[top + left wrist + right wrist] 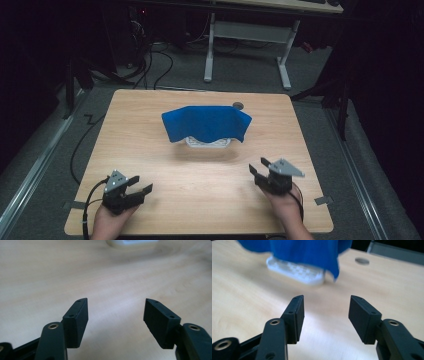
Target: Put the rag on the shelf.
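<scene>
Wooden table [150, 150], grey floor [310, 75] — dark room

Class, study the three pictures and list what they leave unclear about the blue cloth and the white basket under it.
1. Inside of the white basket: high view, covered by the blue cloth.
2. Basket's full shape: left gripper view, cut off by the top edge.
3. Cloth's top: right gripper view, cut off by the top edge and blurred.
4. Small dark disc: too small to identify.
</scene>
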`<state>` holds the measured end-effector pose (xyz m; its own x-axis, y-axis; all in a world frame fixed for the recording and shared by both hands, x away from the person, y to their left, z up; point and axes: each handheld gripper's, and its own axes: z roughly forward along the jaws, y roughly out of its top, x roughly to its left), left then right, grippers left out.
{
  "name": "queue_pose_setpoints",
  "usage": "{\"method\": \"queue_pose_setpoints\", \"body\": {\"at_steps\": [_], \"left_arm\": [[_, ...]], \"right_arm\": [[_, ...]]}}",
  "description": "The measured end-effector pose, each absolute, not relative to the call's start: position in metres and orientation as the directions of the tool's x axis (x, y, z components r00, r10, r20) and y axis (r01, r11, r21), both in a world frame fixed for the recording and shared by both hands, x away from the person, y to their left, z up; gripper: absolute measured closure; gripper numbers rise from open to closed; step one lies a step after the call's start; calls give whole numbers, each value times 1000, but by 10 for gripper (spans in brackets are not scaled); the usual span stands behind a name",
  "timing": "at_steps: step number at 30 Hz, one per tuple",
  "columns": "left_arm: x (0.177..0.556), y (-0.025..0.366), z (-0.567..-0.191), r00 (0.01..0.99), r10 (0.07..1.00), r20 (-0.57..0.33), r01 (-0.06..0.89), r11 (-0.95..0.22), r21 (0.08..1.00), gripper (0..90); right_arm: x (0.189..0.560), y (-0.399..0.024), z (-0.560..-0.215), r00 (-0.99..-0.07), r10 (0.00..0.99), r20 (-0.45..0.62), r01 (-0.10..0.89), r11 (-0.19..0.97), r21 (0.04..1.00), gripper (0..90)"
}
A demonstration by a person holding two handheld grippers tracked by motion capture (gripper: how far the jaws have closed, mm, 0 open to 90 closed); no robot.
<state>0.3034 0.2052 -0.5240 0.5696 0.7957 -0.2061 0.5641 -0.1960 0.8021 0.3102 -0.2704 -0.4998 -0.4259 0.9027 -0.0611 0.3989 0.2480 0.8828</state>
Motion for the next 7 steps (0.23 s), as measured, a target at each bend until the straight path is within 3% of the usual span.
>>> {"method": "queue_pose_setpoints", "body": {"at_steps": [1, 7], "left_arm": [[295, 204, -527, 576, 785, -227, 580, -197, 791, 372], [294, 201, -528, 582, 790, -191, 575, -234, 784, 368]], "right_arm": [[300, -269, -511, -434, 896, -93, 451, 306, 838, 469], [300, -275, -512, -405, 913, -48, 458, 248, 854, 452]]}}
